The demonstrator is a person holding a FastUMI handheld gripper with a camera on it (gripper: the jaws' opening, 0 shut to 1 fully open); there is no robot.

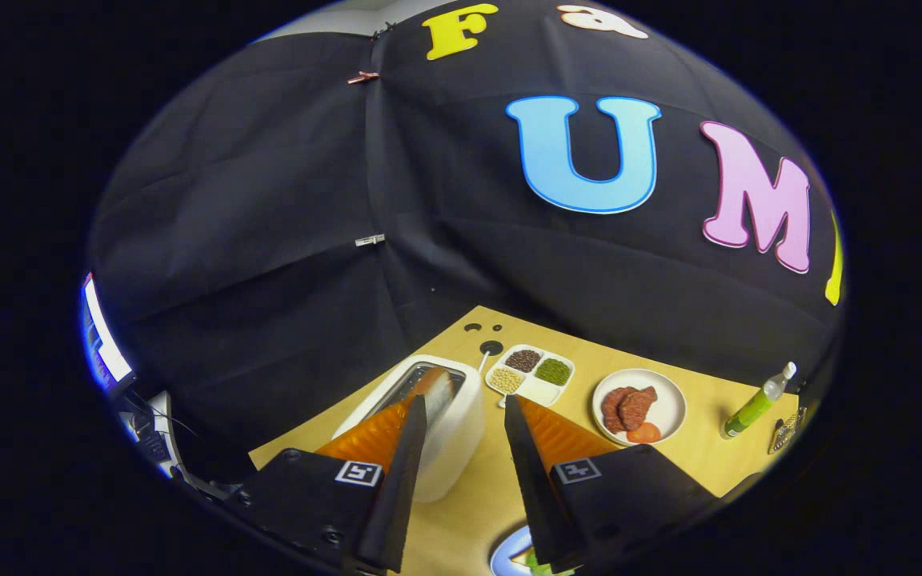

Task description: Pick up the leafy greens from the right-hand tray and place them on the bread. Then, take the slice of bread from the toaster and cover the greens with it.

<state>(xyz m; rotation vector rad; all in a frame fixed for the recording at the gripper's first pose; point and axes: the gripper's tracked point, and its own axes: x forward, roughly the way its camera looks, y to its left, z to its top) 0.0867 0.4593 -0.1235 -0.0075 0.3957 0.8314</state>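
The gripper (465, 412) hangs above the counter (669, 456), jaws open and empty. The toaster (449, 432) sits behind its left finger, bread (437, 386) in the slot.

Toaster (437, 416) is sitting lower centre on the table (701, 456); divided tray (531, 374) right of it, plate (639, 406) then bottle (757, 402) farther right.

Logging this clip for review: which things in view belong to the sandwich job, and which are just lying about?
Job: toaster holding a bread slice; greens on the blue-rimmed plate; gripper, fingers apart, holding nothing.

Lying about: compartment tray of beans; plate of meat and tomato; green bottle.
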